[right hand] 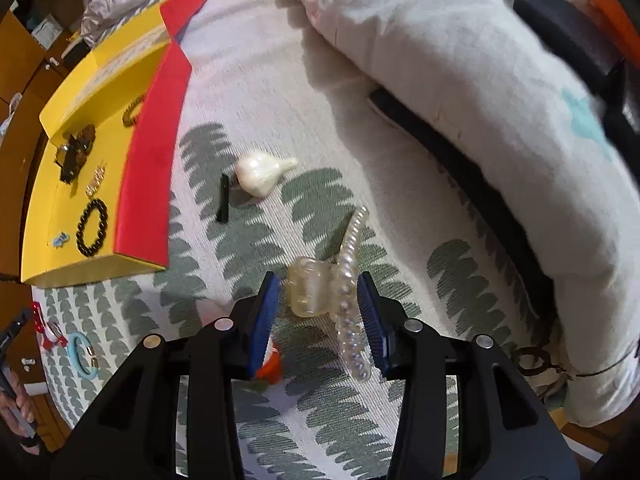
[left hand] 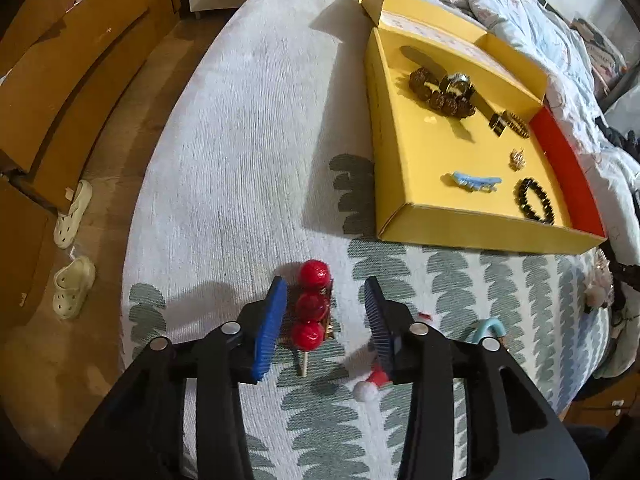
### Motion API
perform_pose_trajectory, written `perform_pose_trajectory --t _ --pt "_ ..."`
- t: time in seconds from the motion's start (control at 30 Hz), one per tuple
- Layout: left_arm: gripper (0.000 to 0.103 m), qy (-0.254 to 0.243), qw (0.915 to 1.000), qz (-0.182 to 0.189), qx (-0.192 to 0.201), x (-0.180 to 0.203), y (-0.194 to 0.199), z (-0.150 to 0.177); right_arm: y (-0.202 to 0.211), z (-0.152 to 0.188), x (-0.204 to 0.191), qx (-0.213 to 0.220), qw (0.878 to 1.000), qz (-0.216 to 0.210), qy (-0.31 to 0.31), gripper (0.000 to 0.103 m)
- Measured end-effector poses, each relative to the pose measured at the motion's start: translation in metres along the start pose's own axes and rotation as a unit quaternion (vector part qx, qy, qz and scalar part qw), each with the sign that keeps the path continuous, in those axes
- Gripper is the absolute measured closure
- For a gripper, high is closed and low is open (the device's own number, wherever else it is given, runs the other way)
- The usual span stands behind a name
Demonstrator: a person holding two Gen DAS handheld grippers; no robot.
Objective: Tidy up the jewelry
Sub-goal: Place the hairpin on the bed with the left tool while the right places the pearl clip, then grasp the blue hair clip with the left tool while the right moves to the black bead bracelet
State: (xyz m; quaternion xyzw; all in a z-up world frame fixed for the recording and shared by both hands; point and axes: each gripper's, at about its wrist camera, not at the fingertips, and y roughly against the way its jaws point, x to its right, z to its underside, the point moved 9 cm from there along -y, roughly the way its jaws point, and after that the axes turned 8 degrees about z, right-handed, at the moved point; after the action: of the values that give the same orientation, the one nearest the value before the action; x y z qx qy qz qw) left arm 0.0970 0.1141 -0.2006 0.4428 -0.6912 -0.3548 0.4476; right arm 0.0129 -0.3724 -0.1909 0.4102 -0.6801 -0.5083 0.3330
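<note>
Tools gape: left (left hand: 326, 320) around red-bead hairpin (left hand: 311, 306), right (right hand: 316, 312) around clear claw clip (right hand: 320, 292); no writing legible.

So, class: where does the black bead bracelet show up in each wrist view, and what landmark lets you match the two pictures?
Left wrist view: black bead bracelet lies right of centre, in the tray's near right corner.
Right wrist view: it lies at far left, beside the red wall.
Shared landmark: the yellow tray.

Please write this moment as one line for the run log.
left claw: open around red-ball hairpin | right claw: open around clear hair clip | yellow box: partly filled
</note>
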Motion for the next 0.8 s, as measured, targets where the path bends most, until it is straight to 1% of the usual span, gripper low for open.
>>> perform_pose_trajectory --t 0.1,0.17,0.2,0.27,0.3,0.33,0.37,0.43,0.47,0.53,0.57,0.6,0.63,0.67,0.77,0.8 --pt "0.058 -0.002 0.9998 0.000 0.020 0.007 0.012 -0.007 0.020 -0.009 -0.004 0.034 0.999 0.009 -0.003 0.059" --pt "0.055 -0.006 0.9991 -0.001 0.041 0.015 0.024 -0.016 0.035 -0.016 -0.013 0.058 0.998 0.000 -0.001 0.058" --pt "0.054 -0.011 0.9985 0.004 0.054 0.022 0.032 -0.020 0.046 -0.020 -0.025 0.077 0.997 -0.013 0.005 0.056" --pt "0.050 -0.022 0.9973 0.012 0.069 0.035 0.041 -0.028 0.060 -0.024 -0.046 0.096 0.995 -0.032 0.019 0.048" --pt "0.049 -0.030 0.9965 0.017 0.076 0.044 0.044 -0.031 0.070 -0.026 -0.067 0.108 0.992 -0.054 0.036 0.040" --pt "0.047 -0.042 0.9955 0.022 0.082 0.055 0.047 -0.035 0.074 -0.026 -0.081 0.111 0.990 -0.065 0.049 0.034" --pt "0.046 -0.053 0.9948 0.025 0.083 0.065 0.047 -0.037 0.078 -0.024 -0.098 0.113 0.988 -0.076 0.067 0.033" --pt "0.046 -0.076 0.9935 0.025 0.081 0.086 0.042 -0.043 0.083 -0.021 -0.140 0.116 0.982 -0.092 0.114 0.025" --pt "0.044 -0.086 0.9929 0.022 0.080 0.094 0.037 -0.045 0.082 -0.019 -0.163 0.113 0.979 -0.096 0.137 0.024" --pt "0.044 -0.101 0.9927 0.007 0.066 0.105 0.023 -0.048 0.072 -0.016 -0.193 0.094 0.979 -0.080 0.165 0.024" --pt "0.044 -0.108 0.9925 0.003 0.057 0.111 0.014 -0.049 0.068 -0.016 -0.206 0.092 0.978 -0.074 0.175 0.024" --pt "0.044 -0.112 0.9924 0.003 0.052 0.115 0.008 -0.049 0.065 -0.016 -0.216 0.091 0.976 -0.074 0.183 0.024" --pt "0.039 -0.117 0.9921 0.005 0.045 0.120 -0.002 -0.050 0.061 -0.014 -0.226 0.087 0.975 -0.076 0.191 0.022" --pt "0.038 -0.119 0.9922 0.002 0.038 0.121 -0.009 -0.050 0.051 -0.013 -0.236 0.074 0.975 -0.071 0.199 0.021" --pt "0.038 -0.123 0.9923 0.000 0.017 0.127 -0.032 -0.050 0.026 -0.015 -0.246 0.052 0.976 -0.056 0.202 0.020" --pt "0.038 -0.123 0.9924 -0.007 0.006 0.126 -0.043 -0.050 0.020 -0.016 -0.245 0.044 0.977 -0.052 0.202 0.019"
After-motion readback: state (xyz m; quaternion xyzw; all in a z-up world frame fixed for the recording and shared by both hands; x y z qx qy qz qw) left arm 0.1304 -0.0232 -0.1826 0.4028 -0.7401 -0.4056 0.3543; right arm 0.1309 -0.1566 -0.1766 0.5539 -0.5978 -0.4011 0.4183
